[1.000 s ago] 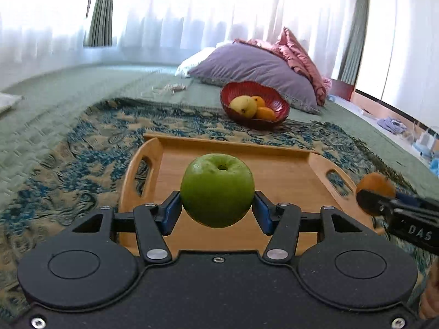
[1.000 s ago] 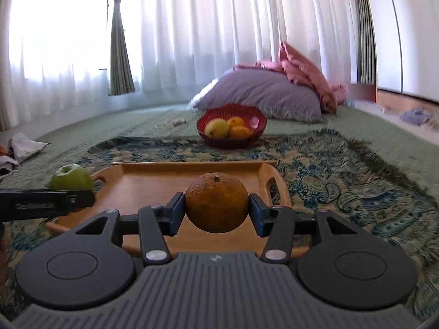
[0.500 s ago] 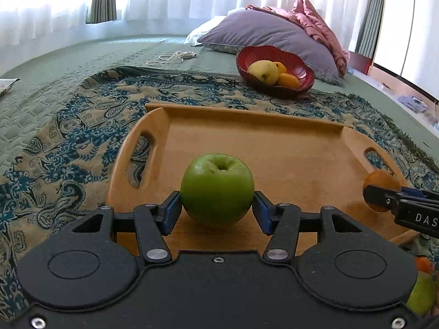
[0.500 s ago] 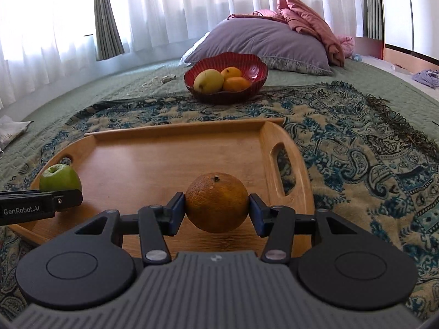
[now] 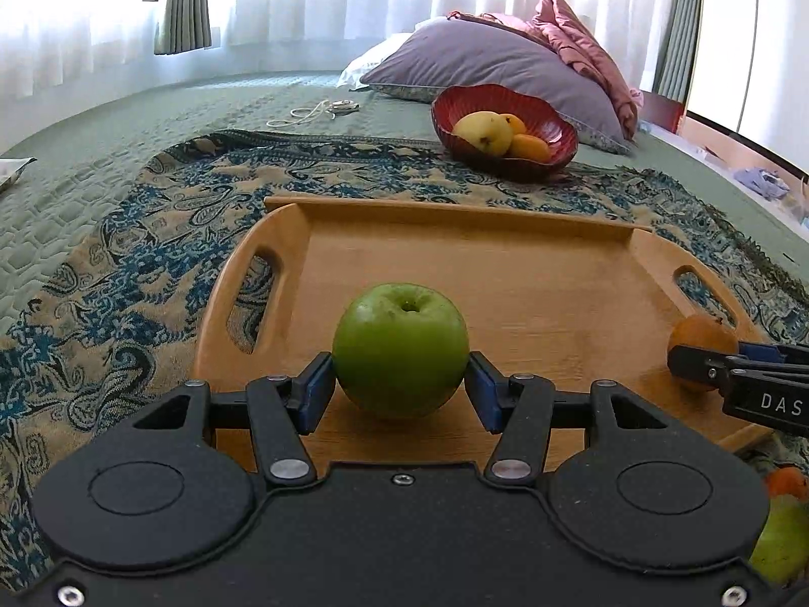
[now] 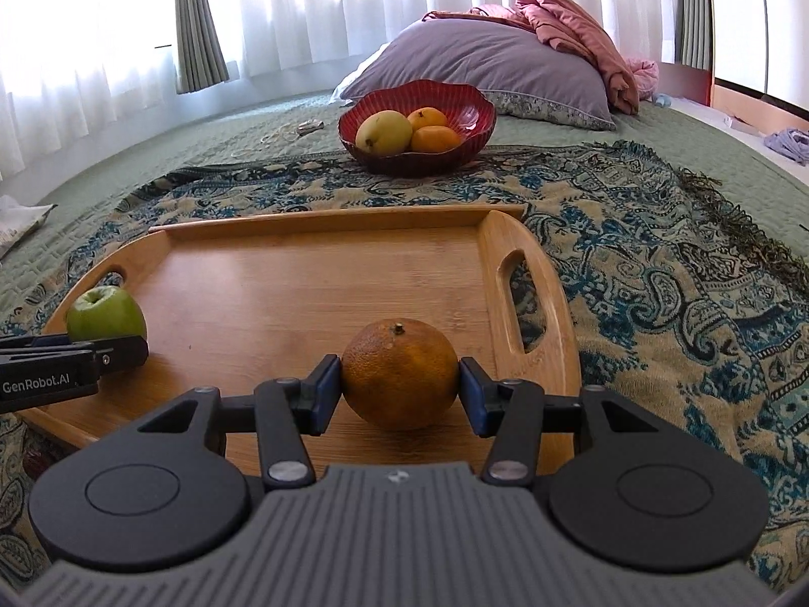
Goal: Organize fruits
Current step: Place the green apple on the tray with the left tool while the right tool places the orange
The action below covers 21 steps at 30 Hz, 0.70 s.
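Left wrist view: left gripper point(image 5: 400, 382) pinches green apple point(image 5: 400, 349) at frame centre, low over near edge of wooden tray point(image 5: 455, 263) — contact w/ tray cannot be told. Red bowl point(image 5: 551, 124) w/ fruit upper right.

Right wrist view: right gripper point(image 6: 399, 387) clamps orange point(image 6: 400, 373) at centre, over tray's near right part. Apple at left edge — other gripper's pads on it.
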Motion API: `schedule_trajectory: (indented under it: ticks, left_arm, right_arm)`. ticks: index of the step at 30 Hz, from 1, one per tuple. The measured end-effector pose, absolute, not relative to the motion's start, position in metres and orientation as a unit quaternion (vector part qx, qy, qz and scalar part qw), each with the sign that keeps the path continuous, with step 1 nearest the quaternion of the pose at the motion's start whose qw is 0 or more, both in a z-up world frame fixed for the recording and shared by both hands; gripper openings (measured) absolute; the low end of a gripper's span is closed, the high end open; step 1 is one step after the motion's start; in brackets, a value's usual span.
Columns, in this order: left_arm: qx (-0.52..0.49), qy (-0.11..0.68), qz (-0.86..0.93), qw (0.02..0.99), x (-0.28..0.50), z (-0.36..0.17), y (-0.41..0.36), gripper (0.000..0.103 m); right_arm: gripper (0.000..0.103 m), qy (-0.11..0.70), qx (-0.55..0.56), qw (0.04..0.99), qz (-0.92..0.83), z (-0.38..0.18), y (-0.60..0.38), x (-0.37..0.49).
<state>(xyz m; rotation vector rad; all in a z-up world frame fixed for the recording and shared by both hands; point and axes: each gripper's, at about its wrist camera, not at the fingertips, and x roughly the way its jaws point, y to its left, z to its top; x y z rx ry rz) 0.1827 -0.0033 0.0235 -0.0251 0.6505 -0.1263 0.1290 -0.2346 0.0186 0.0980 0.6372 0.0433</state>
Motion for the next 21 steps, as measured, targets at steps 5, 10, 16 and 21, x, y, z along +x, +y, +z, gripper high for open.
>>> schedule_trajectory:
  ticks: [5, 10, 16, 21]
  left_arm:
    - [-0.007, 0.319, -0.063, 0.946, 0.182, 0.024, -0.004, 0.054]
    - [-0.014, 0.322, -0.068, 0.944, 0.179, 0.023, 0.000, 0.055]
    - [0.007, 0.301, -0.060, 0.952, 0.165, 0.030, 0.002, 0.071]
    - [-0.007, 0.297, -0.073, 0.952, 0.148, 0.035, 0.007, 0.078]
  right_arm:
    - [0.056, 0.314, 0.043, 0.948, 0.021, 0.019, -0.233, 0.130]
    - [0.062, 0.315, 0.041, 0.948, 0.022, 0.021, -0.235, 0.127]
    - [0.071, 0.303, 0.042, 0.952, 0.026, 0.028, -0.241, 0.115]
    - [0.076, 0.287, 0.051, 0.956, 0.037, 0.033, -0.249, 0.093]
